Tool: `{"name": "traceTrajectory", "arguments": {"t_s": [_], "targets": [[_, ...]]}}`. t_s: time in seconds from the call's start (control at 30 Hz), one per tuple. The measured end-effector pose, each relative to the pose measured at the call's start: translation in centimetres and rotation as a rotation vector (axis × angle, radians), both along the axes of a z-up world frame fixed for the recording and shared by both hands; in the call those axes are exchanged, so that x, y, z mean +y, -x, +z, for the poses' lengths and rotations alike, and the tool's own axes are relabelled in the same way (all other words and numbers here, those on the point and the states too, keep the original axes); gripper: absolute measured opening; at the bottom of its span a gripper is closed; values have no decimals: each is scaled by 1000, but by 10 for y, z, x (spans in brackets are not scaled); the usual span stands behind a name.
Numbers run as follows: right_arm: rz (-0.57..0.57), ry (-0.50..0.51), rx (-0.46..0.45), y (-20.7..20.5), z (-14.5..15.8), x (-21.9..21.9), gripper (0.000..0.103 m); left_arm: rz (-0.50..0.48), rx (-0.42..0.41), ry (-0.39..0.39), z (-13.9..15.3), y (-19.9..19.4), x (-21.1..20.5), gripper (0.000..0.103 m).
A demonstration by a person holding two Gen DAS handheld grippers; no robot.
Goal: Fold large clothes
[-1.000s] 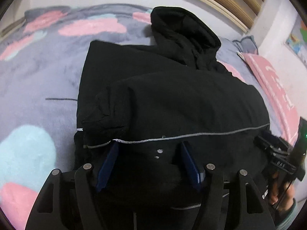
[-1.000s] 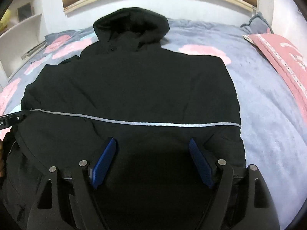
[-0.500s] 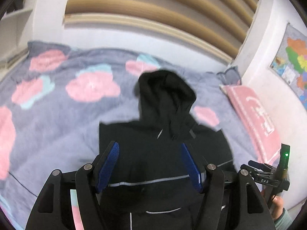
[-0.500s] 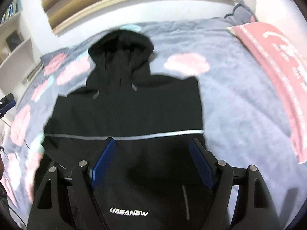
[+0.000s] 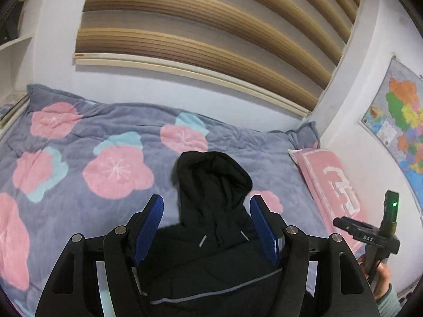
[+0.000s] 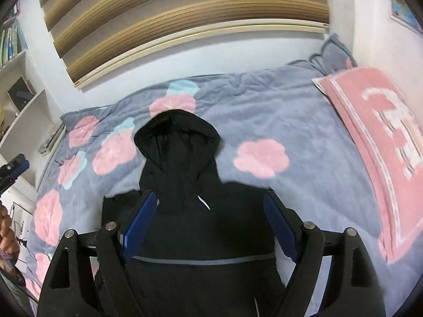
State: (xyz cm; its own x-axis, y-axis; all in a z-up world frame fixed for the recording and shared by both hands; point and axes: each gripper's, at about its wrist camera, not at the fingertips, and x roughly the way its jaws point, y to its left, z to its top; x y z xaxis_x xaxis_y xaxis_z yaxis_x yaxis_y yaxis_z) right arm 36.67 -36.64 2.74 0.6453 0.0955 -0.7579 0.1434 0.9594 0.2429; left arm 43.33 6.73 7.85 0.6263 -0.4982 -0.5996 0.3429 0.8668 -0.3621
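A black hooded jacket [image 5: 211, 259] lies flat on the bed with its hood [image 5: 211, 174] pointing toward the far wall. A thin grey stripe crosses its body. My left gripper [image 5: 206, 199] hangs high above it, open, with nothing between its blue pads. In the right wrist view the same jacket [image 6: 201, 232] lies below my right gripper [image 6: 209, 194]. Its jaws are opening and hold nothing. The right gripper's body [image 5: 370, 232] shows at the right edge of the left wrist view, held by a hand [image 5: 380, 277].
A grey quilt with pink and blue flowers [image 5: 79, 158] covers the bed. A pink pillow [image 6: 383, 145] lies along the right side by the wall. A slatted wooden headboard runs behind, a map [image 5: 401, 121] hangs on the right wall, and white shelves [image 6: 23, 92] stand at the left.
Both grippers have risen well above the jacket, from close over its fabric to a view of the whole bed. The jacket stays lying on the quilt.
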Motion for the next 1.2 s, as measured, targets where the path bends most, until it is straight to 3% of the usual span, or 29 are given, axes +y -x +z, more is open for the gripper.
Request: {"name": "traceTrajectory", "arguments": {"t_s": [0.13, 0.37, 0.67, 0.73, 0.77, 0.8, 0.83, 0.87, 0.97, 1.03, 1.1, 1.17, 1.2], "targets": [[25, 7, 32, -56, -25, 6, 85, -15, 55, -17, -28, -49, -19, 70], [9, -15, 149, -164, -117, 1, 85, -15, 198, -73, -129, -154, -74, 70], [-28, -16, 239, -265, -208, -17, 85, 25, 298, -156, -233, -248, -122, 70], [-17, -39, 253, -280, -221, -16, 80, 67, 331, -213, -253, -265, -127, 69], [12, -72, 264, -291, -230, -14, 58, 79, 337, -222, -260, -271, -126, 52], [31, -91, 274, -297, -234, -13, 22, 81, 340, -208, -263, -277, -123, 35], [32, -85, 281, -303, -234, -15, 14, 60, 364, -158, -265, -283, -118, 10], [9, -63, 264, -303, -229, -19, 14, 49, 373, -95, -260, -286, -110, 9], [-42, -163, 73, -277, -179, -47, 13, -4, 284, 85, -223, -274, -82, 9], [-38, -147, 6, -259, -159, -48, 13, -75, 226, 204, -198, -257, -67, 10], [-20, -109, -26, -245, -153, -43, 13, -94, 204, 193, -195, -249, -64, 12], [-14, -98, 20, -243, -171, -42, 13, -100, 280, 147, -219, -253, -65, 12], [-14, -111, 50, -245, -184, -44, 17, -88, 364, 92, -246, -258, -67, 12]]}}
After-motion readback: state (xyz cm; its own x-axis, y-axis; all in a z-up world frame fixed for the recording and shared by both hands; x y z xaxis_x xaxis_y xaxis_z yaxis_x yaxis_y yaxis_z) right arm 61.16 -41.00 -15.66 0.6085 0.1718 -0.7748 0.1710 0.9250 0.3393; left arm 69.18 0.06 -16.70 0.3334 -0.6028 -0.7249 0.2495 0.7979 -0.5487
